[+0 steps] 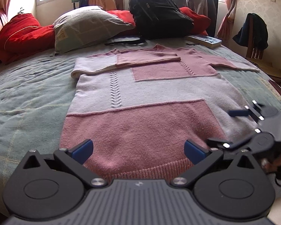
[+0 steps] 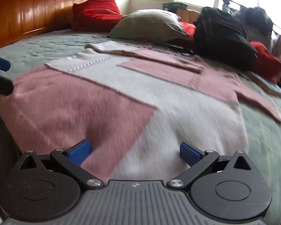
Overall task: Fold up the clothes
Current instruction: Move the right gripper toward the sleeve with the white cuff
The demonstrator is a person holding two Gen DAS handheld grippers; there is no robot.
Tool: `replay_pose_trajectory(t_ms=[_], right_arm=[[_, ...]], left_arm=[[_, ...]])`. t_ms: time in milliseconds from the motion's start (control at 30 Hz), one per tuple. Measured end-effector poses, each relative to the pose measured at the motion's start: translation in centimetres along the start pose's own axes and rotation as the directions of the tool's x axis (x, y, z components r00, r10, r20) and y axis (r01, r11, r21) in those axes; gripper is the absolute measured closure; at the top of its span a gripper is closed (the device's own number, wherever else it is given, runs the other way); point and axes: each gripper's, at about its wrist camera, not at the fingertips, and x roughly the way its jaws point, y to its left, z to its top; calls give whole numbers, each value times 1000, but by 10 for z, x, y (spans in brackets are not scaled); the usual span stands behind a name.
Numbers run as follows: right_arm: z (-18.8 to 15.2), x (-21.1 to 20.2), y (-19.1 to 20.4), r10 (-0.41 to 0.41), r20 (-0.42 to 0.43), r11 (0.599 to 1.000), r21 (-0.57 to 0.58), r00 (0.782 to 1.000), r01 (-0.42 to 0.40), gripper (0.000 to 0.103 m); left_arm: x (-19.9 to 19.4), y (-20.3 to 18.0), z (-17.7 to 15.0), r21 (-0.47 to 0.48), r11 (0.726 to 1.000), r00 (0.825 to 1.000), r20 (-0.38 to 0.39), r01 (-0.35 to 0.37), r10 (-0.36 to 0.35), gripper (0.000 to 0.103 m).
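Here, a sweater [image 1: 140, 101] lies flat on the bed [image 1: 28, 97], both grippers at its hem.
Left gripper [image 1: 138, 150] fingers spread wide, empty, over the pink hem band. Right gripper [image 2: 134, 151] fingers likewise wide, empty, above the lower body panel. One sleeve is folded across the chest; the other extends sideways. Pillow [image 1: 88, 28] and backpack [image 1: 159, 13] sit beyond the collar.

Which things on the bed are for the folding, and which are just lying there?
For the folding:
- sweater, one sleeve already folded across the chest
- left tool, open
- right tool, open

Just lying there:
- backpack
- grey pillow
- red pillows
- book
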Motion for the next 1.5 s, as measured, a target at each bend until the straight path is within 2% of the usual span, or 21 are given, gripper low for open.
replay_pose_trajectory(t_ms=[133,300,433,567,700,800,1000,1100,1300,1500], right_arm=[[-8,-14,2,-12,-4,1000,0,1000,12,0],[13,-21,3,-31,39,999,-22,999,32,0],[22,-12,-8,-61,39,998,26,997,60,0],[5,-3,-14,-75,-17,996,52,997,76,0],[-13,-14,-15,-64,-12,994,89,998,65,0],[-11,-21,-14,-64,-26,992,103,998,67,0],[16,-24,-1,0,23,996,87,1000,-2,0],[28,-13,12,52,36,996,76,998,-55,0],[46,14,34,90,41,996,6,995,-90,0],[26,19,42,68,5,997,-46,998,-68,0]], left_arm=[[1,-5,1,11,1000,1000,4,17,-17,1],[-5,-7,0,26,1000,1000,14,15,-15,1],[-10,-3,-1,14,1000,1000,18,-1,1,1],[-12,-3,-2,10,1000,1000,16,-10,10,1],[-9,-4,-1,11,1000,1000,16,-6,6,1],[-7,-7,1,14,1000,1000,18,-2,2,1],[-11,-7,-1,25,1000,1000,24,-4,4,1],[-17,-3,-2,19,1000,999,29,-24,23,1],[-23,6,-7,1,998,998,25,-60,60,1],[-20,7,-8,2,998,998,14,-57,57,1]])
